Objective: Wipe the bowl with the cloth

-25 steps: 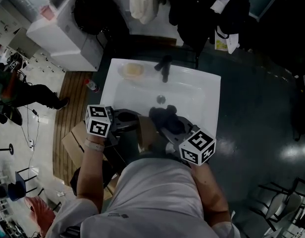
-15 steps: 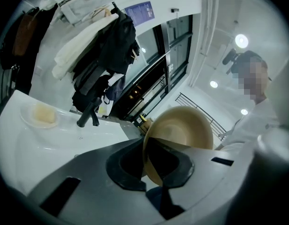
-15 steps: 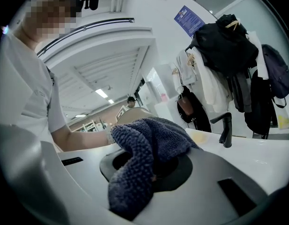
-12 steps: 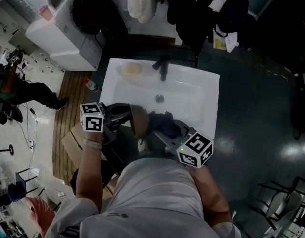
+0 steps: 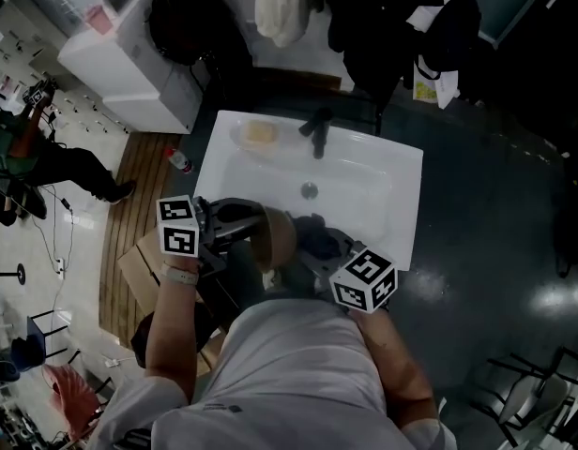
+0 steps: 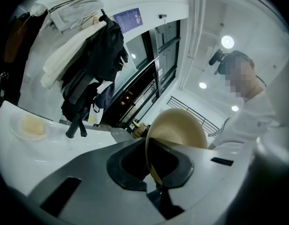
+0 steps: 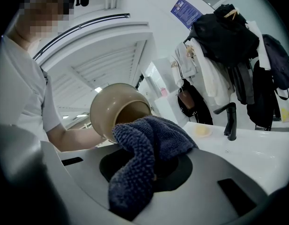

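over the sink (image 5: pixel 402 186), our left gripper (image 6: pixel 156 172) clamps the bowl (image 6: pixel 179 125) rim, mouth tilted so the cloth (image 7: pixel 149 139) pinched in our right gripper (image 7: pixel 154 172) can reach inside.

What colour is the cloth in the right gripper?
Dark blue-grey cloth, nubby texture; clearest in the right gripper view.

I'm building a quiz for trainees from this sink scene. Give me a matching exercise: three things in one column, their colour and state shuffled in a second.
Things:
1. bowl
2. cloth
3. faucet

States:
A. black, at the back edge of the sink
B. tan, rim clamped in the left gripper
C. dark blue-grey, held in the right gripper

Pairs: 1-B, 2-C, 3-A
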